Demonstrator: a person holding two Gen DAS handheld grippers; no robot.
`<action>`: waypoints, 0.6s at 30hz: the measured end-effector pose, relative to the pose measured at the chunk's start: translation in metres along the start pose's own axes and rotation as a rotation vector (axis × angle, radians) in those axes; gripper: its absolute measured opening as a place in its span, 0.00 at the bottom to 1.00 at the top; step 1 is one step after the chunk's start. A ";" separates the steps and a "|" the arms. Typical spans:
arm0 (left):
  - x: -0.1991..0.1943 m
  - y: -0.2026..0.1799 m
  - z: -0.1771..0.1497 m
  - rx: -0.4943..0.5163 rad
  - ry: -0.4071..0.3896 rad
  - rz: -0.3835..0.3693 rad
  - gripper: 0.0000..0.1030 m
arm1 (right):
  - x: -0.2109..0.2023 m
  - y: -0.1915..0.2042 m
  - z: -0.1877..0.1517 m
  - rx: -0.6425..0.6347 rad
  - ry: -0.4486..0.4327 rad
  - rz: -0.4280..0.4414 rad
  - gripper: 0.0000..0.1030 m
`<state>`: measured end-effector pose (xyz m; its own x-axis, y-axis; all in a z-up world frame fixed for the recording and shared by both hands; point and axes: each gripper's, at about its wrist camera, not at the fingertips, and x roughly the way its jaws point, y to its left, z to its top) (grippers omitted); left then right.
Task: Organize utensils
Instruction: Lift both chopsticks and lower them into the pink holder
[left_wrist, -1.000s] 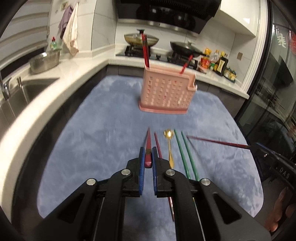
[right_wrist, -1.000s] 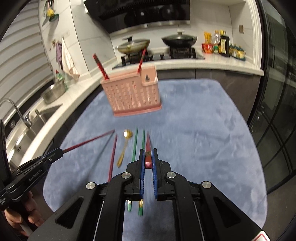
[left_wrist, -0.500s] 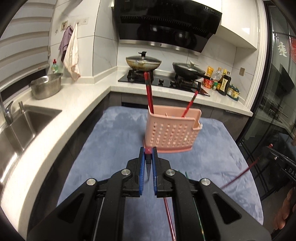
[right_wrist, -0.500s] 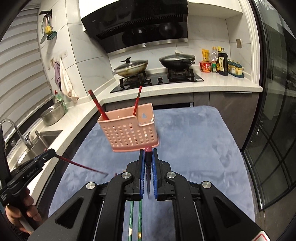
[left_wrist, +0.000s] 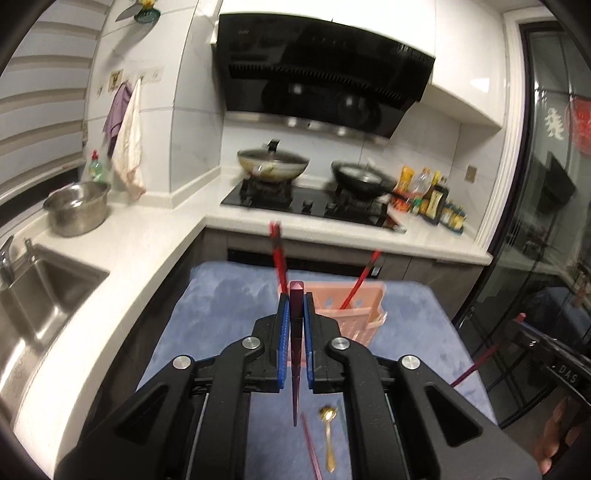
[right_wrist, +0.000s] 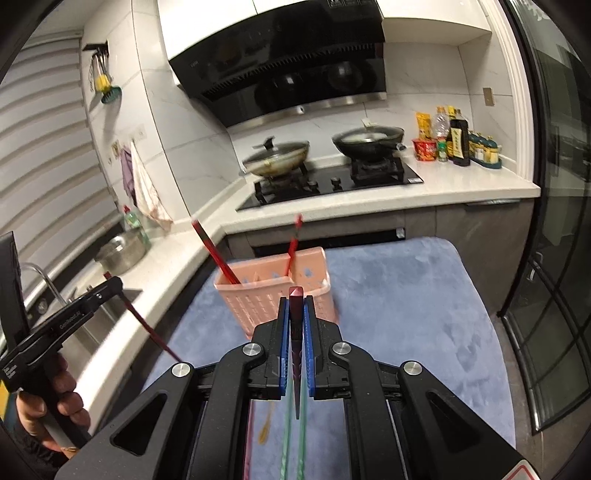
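Now each gripper, left gripper and right gripper, pinches one red chopstick; next, probably, drop both into the pink basket.

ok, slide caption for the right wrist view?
Right gripper shut on a red chopstick, held above the pink utensil basket.

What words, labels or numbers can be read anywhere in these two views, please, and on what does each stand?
"DAS": on the right gripper, at the left view's edge; partial.
Small white lettering along the left gripper: too blurred to read.
White mark on the range hood: too small.
Labels on the sauce bottles: illegible.
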<state>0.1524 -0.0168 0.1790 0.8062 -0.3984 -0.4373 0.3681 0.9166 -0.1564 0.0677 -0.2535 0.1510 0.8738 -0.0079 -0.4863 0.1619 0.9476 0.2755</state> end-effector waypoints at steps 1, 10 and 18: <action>0.000 -0.002 0.006 0.002 -0.010 -0.005 0.07 | 0.000 0.001 0.007 0.004 -0.010 0.013 0.07; 0.010 -0.015 0.074 0.017 -0.134 -0.006 0.07 | 0.020 0.016 0.088 0.018 -0.116 0.064 0.07; 0.034 -0.018 0.107 0.015 -0.205 -0.008 0.07 | 0.060 0.019 0.130 0.034 -0.156 0.066 0.07</action>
<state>0.2224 -0.0505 0.2614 0.8800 -0.4062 -0.2463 0.3809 0.9132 -0.1451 0.1824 -0.2776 0.2350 0.9431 0.0017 -0.3326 0.1154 0.9363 0.3318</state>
